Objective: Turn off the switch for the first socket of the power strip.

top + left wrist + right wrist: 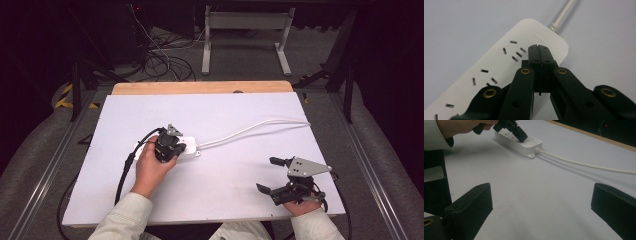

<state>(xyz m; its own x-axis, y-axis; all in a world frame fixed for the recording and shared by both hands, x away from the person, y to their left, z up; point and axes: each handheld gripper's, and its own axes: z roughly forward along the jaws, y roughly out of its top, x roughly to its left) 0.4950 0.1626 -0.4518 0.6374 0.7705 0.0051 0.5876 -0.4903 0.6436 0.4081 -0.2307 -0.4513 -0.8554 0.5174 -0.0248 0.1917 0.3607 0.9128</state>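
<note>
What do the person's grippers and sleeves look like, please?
Both grippers, left and right, are black with brass-coloured rivets on the fingers. Each carries a grey three-cornered plate and trails a black cable. The sleeves are pale beige.

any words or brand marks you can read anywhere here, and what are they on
One faint embossed mark on the white power strip, near its cord end, just beyond the tips of the shut left claw: too faint and blurred to read for certain. A smaller line under it is unreadable.
No other text can be made out.
</note>
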